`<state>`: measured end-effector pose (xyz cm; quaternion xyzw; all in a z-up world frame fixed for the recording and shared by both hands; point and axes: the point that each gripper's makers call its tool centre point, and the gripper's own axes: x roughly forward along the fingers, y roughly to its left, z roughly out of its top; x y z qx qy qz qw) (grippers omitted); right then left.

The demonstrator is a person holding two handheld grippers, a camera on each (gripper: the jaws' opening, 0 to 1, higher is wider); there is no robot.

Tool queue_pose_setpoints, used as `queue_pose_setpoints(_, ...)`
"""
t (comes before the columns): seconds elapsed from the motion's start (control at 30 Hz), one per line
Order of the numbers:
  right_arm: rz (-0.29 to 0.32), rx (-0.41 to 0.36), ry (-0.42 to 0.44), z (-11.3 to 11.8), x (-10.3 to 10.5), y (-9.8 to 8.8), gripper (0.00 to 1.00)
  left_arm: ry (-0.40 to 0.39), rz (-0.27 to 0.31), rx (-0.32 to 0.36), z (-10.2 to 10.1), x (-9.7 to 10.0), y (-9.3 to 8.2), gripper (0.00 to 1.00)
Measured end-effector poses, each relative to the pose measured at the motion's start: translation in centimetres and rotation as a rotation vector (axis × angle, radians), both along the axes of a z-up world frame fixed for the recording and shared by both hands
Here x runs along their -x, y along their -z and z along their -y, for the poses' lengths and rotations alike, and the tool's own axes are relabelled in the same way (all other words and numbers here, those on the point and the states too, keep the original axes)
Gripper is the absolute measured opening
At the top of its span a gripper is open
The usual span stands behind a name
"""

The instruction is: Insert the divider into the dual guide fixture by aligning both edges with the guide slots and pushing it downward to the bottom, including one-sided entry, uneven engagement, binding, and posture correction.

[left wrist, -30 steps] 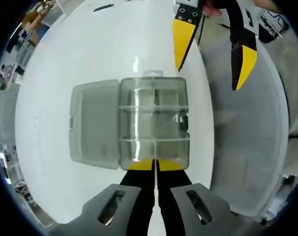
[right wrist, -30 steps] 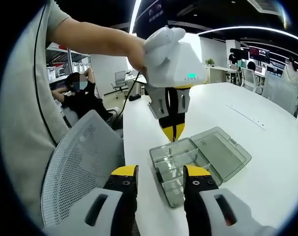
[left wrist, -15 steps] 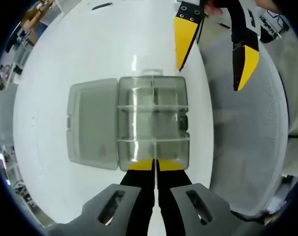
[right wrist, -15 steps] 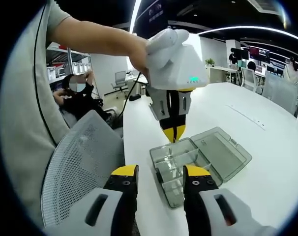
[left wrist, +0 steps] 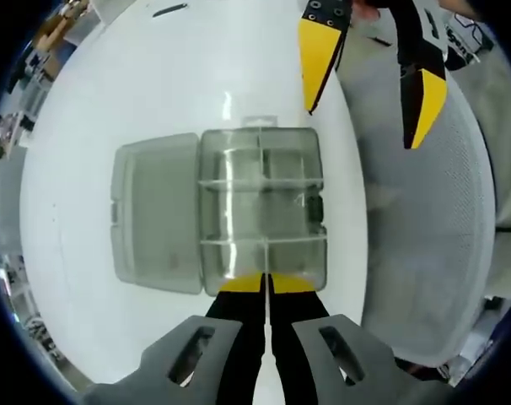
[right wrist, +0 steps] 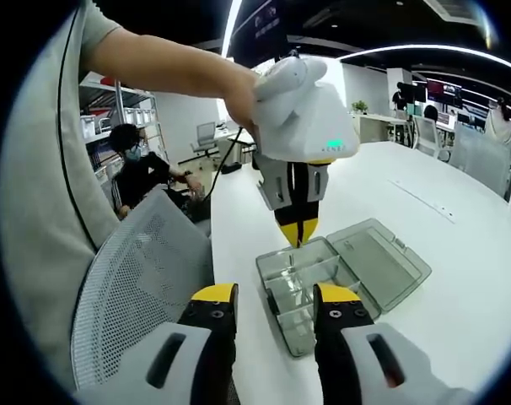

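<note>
A clear plastic compartment box (left wrist: 264, 211) lies on the white table (left wrist: 112, 101) with its lid (left wrist: 154, 215) folded open beside it. My left gripper (left wrist: 266, 283) is shut, its yellow tips at the box's near wall. In the right gripper view it hangs tips-down (right wrist: 298, 234) just over the box (right wrist: 310, 287). A thin clear strip lines up with its jaws, but I cannot tell it from the box's own partitions. My right gripper (right wrist: 274, 294) is open with nothing between its fingers, back from the box at the table edge. In the left gripper view it (left wrist: 363, 125) sits beyond the box.
A grey mesh chair (left wrist: 424, 219) stands tight against the table edge beside the box, seen also in the right gripper view (right wrist: 137, 278). A person's bare arm (right wrist: 163, 63) holds the left gripper. Another person (right wrist: 137, 164) sits in the background. A dark pen (left wrist: 175, 10) lies far off.
The left gripper has tilted slightly and stays shut over the box. The right gripper's fingers have slid a little toward the top of the left gripper view. The box has not moved.
</note>
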<state>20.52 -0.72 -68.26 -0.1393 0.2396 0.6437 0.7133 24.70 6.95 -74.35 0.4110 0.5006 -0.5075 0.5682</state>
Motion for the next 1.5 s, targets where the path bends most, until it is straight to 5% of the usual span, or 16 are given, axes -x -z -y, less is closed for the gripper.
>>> queue_pose_setpoints(1.5, -0.009, -0.002, 0.013, 0.4, -0.1, 0.0, 0.31, 0.012, -0.015, 0.008, -0.2, -0.1, 1.9, 0.0)
